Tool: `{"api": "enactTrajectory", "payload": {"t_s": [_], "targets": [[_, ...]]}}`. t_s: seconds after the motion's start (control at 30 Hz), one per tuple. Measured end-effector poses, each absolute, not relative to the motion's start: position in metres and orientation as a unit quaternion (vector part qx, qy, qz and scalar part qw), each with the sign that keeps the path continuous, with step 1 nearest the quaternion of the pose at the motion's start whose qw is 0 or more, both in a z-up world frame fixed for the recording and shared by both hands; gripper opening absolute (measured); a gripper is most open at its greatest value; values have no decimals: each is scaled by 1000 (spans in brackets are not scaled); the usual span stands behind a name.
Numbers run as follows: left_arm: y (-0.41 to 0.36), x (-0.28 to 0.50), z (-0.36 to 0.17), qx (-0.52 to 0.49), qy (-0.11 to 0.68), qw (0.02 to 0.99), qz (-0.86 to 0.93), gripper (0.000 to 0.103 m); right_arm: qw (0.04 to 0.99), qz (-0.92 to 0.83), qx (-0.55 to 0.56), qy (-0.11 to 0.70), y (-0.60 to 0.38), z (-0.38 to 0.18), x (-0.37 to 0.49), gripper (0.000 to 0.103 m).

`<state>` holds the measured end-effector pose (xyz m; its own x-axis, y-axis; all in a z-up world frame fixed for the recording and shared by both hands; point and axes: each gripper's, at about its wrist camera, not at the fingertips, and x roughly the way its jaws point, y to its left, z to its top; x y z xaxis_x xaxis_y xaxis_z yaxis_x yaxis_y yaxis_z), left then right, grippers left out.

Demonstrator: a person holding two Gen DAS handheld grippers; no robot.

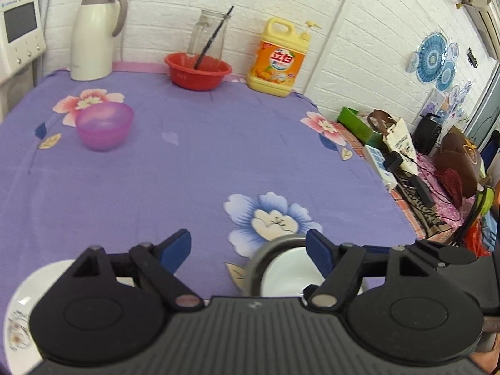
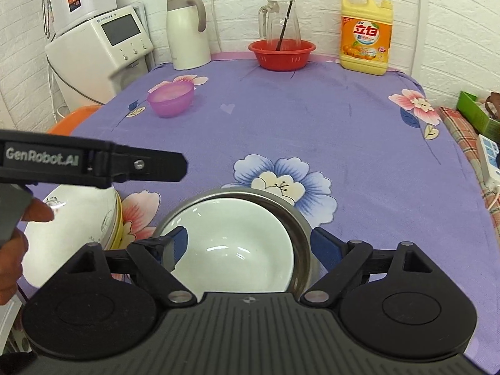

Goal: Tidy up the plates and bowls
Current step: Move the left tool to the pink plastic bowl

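Observation:
A white bowl sits nested inside a steel bowl at the table's near edge; the pair also shows in the left wrist view. My right gripper is open and hovers over this pair, fingers on either side of it. A white patterned bowl rests on a yellow dish at the near left. My left gripper is open and empty above it; its arm crosses the right wrist view. A purple bowl stands alone at the far left.
Along the back wall stand a white thermos, a red basin holding a glass jug, and a yellow detergent bottle. A water dispenser stands at the left. Clutter lies past the table's right edge.

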<state>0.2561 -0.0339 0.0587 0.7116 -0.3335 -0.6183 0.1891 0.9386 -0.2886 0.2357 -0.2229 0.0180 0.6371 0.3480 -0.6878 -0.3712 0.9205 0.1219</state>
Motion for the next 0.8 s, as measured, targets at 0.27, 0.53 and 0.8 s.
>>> {"api": "enactTrajectory", "payload": {"t_s": [0.27, 0.53, 0.8], "targets": [[16, 277, 64, -87, 343, 930, -101, 75, 896, 215, 31, 387, -202, 23, 276, 103], [63, 320, 51, -78, 348, 932, -61, 76, 897, 260, 51, 354, -165, 31, 299, 103], [135, 376, 39, -109, 359, 927, -5, 76, 877, 258, -48, 402, -111, 28, 368, 103]]}}
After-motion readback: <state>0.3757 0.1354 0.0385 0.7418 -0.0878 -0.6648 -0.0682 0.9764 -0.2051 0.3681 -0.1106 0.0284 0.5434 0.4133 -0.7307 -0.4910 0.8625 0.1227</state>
